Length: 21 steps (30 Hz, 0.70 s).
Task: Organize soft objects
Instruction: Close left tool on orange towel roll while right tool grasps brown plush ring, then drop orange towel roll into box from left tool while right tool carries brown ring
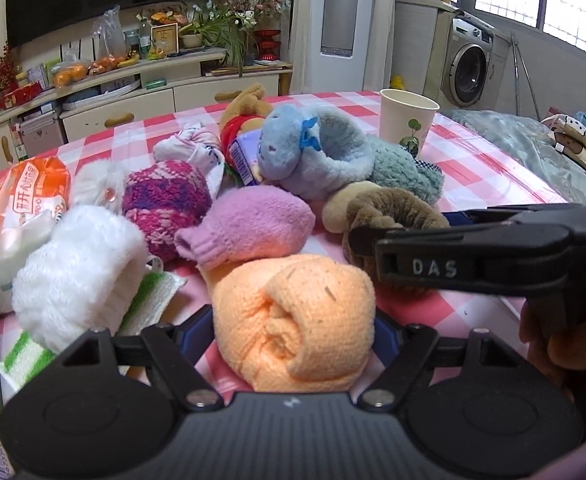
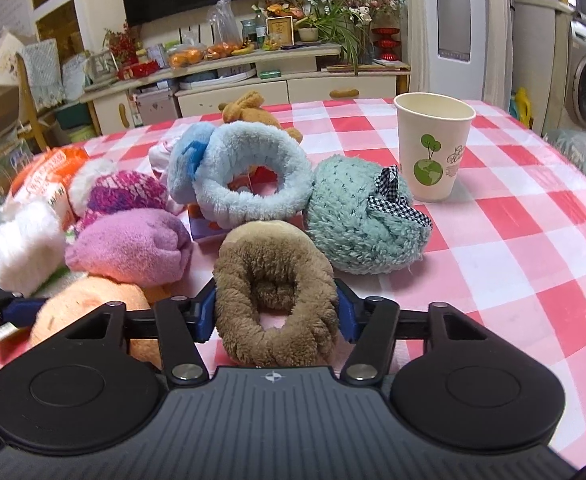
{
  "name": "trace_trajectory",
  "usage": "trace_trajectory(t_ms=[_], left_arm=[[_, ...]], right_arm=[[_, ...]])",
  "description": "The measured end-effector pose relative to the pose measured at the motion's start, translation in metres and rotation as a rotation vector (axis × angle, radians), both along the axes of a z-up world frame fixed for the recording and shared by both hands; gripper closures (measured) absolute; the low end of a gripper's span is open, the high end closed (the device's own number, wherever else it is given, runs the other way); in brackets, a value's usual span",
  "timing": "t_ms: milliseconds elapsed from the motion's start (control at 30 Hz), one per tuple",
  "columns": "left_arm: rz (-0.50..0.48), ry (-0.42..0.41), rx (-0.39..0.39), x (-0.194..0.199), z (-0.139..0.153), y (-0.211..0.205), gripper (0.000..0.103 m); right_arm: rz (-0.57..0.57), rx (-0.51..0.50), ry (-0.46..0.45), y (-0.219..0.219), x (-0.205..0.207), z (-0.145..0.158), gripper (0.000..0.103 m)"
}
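Peach knit roll (image 1: pixel 293 320) sits between your left gripper (image 1: pixel 293 332) jaws, blue pads at its flanks and apparently pressing, a hold suited to lifting it clear of the pile. Your right gripper (image 2: pixel 276 312) likewise clamps the brown plush ring (image 2: pixel 275 292) on both sides (pads dent the fur). Both bundles rest on the checked tablecloth (image 2: pixel 513 240). Crowding them: lilac sock ball (image 1: pixel 249 228), white fluffy roll (image 1: pixel 77 268), teal crocheted pouf (image 2: pixel 363 220), light-blue plush ring (image 2: pixel 249 184). Paper cup (image 2: pixel 433 144) stands apart.

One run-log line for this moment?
left claw: shut on orange sock roll | right claw: shut on brown plush ring
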State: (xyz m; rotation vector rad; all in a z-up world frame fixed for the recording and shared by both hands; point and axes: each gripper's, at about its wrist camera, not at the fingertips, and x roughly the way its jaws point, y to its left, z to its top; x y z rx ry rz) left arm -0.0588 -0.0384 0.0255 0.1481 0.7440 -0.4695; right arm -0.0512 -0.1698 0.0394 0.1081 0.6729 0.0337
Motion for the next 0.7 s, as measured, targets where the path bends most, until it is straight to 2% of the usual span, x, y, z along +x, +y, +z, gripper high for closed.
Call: trace_trajectory(t_ms=[200,400,700], left_arm=[[0.023,0.023,-0.015,-0.002,0.004,0.008,0.027],[0.043,0.007,-0.035,-0.006,0.015,0.02,0.028],[0.047,-0.022,-0.102,-0.014,0.039,0.041,0.028]], right_arm=[[0.003,-0.042,-0.008,0.006,-0.001,-0.002,0.047],[-0.012,-0.029,-0.008,0.006,-0.004,-0.003,0.06],[-0.031,-0.02,-0.029,0.012,-0.019,0.001,0.067]])
